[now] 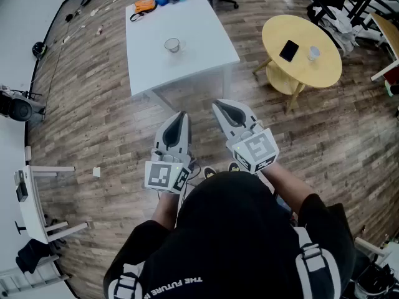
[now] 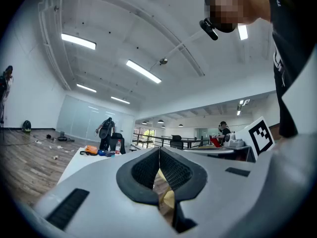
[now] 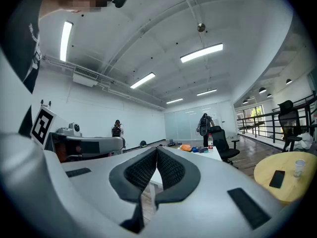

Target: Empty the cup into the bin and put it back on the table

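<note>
A: Where are we?
B: Not started, we'd say. The cup point(image 1: 172, 44) sits on the table point(image 1: 199, 58), upper centre, well apart from us. The left gripper point(image 1: 180, 116) and right gripper point(image 1: 219, 107) are both pressed together, empty.
A: Next?
B: We step in, spread one, pinch the cup. No bin in view.

light: bright, even, from ceiling strips point(image 2: 143, 71) at my 11 o'clock | shadows: faint, soft | edges: fisheye bend, black corners in my gripper views
</note>
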The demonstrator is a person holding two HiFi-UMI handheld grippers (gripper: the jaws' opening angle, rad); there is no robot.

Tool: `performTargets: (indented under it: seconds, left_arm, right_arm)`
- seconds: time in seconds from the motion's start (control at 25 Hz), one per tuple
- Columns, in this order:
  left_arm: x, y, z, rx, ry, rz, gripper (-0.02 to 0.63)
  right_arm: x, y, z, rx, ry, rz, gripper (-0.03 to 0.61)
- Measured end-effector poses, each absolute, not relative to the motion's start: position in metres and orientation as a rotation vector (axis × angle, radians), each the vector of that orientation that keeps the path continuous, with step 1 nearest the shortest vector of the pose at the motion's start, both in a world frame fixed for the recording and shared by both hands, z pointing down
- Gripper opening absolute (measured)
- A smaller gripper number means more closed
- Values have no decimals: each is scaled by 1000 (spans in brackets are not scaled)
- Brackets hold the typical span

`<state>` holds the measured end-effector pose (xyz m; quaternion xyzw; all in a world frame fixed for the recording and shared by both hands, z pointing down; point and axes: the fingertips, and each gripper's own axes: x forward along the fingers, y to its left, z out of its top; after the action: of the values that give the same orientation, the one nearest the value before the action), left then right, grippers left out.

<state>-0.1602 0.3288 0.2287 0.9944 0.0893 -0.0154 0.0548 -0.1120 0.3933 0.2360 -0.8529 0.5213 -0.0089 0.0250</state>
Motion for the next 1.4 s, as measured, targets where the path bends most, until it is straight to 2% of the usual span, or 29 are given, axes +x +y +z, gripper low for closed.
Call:
performTargets:
  seconds: [0.76, 1.12, 1.4]
  left_arm:
    - [-169, 320, 235, 3019, 272, -57, 21]
    - [-171, 258, 250, 2974, 222, -39, 21]
    - [-143, 209, 266, 2984, 185, 6, 21]
  right_arm:
    - [-117, 385, 241, -2641, 1604, -38, 15]
    - [-110, 328, 249, -2676, 1617, -57, 15]
    - [-77, 288, 254, -2706, 1590, -58, 15]
